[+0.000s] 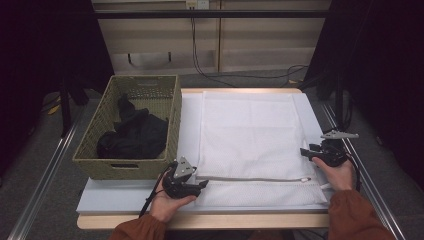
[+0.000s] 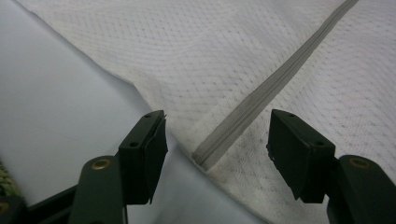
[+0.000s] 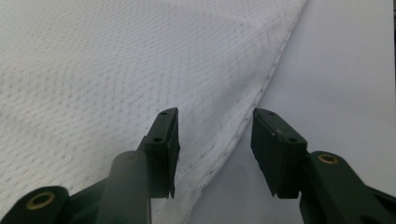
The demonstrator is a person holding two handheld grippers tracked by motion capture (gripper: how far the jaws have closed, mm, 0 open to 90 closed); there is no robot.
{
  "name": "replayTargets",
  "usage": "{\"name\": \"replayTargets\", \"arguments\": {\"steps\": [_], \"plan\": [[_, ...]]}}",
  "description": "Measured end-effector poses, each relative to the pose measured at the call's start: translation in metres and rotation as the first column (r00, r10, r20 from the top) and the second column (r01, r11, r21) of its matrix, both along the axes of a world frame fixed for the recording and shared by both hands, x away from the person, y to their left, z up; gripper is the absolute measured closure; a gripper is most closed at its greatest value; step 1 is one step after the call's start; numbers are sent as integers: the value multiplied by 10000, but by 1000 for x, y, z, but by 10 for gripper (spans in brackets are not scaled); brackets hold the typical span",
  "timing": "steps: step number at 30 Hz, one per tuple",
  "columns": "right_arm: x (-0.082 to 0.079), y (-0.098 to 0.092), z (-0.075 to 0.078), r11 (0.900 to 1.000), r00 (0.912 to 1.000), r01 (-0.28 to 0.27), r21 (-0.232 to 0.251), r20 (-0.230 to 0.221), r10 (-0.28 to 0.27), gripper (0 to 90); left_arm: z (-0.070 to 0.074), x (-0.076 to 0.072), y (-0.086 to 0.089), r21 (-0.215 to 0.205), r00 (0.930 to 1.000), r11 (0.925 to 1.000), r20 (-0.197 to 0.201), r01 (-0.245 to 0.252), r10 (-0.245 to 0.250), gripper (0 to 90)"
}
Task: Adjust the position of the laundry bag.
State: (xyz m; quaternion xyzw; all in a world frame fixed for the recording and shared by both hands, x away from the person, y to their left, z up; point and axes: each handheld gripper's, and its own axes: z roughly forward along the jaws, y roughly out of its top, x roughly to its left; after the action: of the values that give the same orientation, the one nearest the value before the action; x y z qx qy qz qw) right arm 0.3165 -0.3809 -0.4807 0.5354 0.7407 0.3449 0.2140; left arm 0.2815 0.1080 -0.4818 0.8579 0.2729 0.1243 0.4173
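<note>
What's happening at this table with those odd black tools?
A person holds a hand-held gripper in each hand over a white mesh laundry bag lying flat on the table. The left hand-held gripper is open around the end of the bag's grey zipper, and the right hand-held gripper is open over the bag's right edge. Neither grips anything yet. A woven green basket beside the bag holds black clothing.

You're working in a recording lab, not a home: black curtains (image 1: 385, 75) hang well off to either side of your grippers, aluminium rail framing (image 1: 42, 175) flanks the pale wooden table (image 1: 200, 221), and loose black cables (image 1: 235, 76) trail across the grey floor beyond.
</note>
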Motion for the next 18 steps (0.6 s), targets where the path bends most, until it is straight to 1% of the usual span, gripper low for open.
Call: {"name": "replayTargets", "arguments": {"steps": [2, 3, 4, 5, 6, 7, 8, 9, 10, 11, 12, 13, 14, 15, 16, 17, 18], "plan": [[0, 0, -1, 9999, 9999, -103, -27, -12, 103, 526, -2, 1, -2, 165, 10000, 9999, -32, 37, -36, 367], [1, 1, -2, 9999, 9999, -103, -130, 9, 103, 527, -3, 1, -3, 243, 9999, 9996, 6, 118, -118, 366], [0, 1, -3, 9999, 9999, -56, -160, -131, 54, 526, -3, 1, -4, 337, 9998, 9993, -41, 171, -170, 366], [1, 2, -4, 9997, 9999, -128, -225, -84, 126, 526, -4, 1, -4, 307, 9999, 9994, -110, 133, -130, 365], [0, 3, -4, 9997, 9998, -72, -235, -161, 68, 525, -4, 2, -4, 327, 9999, 9994, -80, 108, -105, 362], [0, 3, -4, 9994, 9999, -80, -325, -114, 77, 525, -3, 2, -3, 460, 9998, 9989, -122, 134, -129, 363], [-1, 4, -4, 9995, 9999, -42, -308, -128, 38, 525, -4, 2, -4, 346, 9997, 9993, -208, 168, -161, 371], [-1, 4, -5, 9994, 10000, -31, -353, -39, 30, 526, -4, 2, -5, 427, 9996, 9990, -219, 162, -153, 384], [-2, 5, -5, 9994, 10000, -51, -345, -76, 49, 571, -5, 2, -6, 405, 9995, 9990, -244, 197, -188, 407], [-2, 6, -5, 9993, 9999, -132, -343, -22, 131, 589, -5, 3, -5, 334, 9991, 9990, -307, 307, -297, 433], [-2, 6, -5, 9993, 9999, -132, -343, -22, 131, 589, -5, 4, -5, 342, 9985, 9987, -411, 379, -365, 433], [-2, 7, -5, 9992, 9999, -151, -373, 39, 153, 607, -5, 4, -5, 266, 9986, 9993, -462, 279, -267, 440], [-2, 7, -5, 9996, 9999, -105, -256, 25, 106, 625, -5, 5, -4, 200, 9983, 9994, -533, 265, -254, 462], [-2, 7, -5, 9996, 9999, -105, -256, 25, 106, 625, -4, 6, -3, 412, 9984, 9988, -511, 257, -236, 462], [-2, 6, -5, 9999, 10000, 33, -107, -72, -34, 650, -5, 6, -2, 162, 9981, 9997, -590, 206, -196, 484], [-1, 5, -5, 9999, 10000, 13, -143, -12, -13, 673, -4, 7, -1, 253, 9984, 9995, -545, 184, -170, 508], [-1, 5, -6, 9999, 10000, 20, -151, 3, -20, 683, -4, 7, -1, 214, 9984, 9997, -548, 120, -108, 544]]}}
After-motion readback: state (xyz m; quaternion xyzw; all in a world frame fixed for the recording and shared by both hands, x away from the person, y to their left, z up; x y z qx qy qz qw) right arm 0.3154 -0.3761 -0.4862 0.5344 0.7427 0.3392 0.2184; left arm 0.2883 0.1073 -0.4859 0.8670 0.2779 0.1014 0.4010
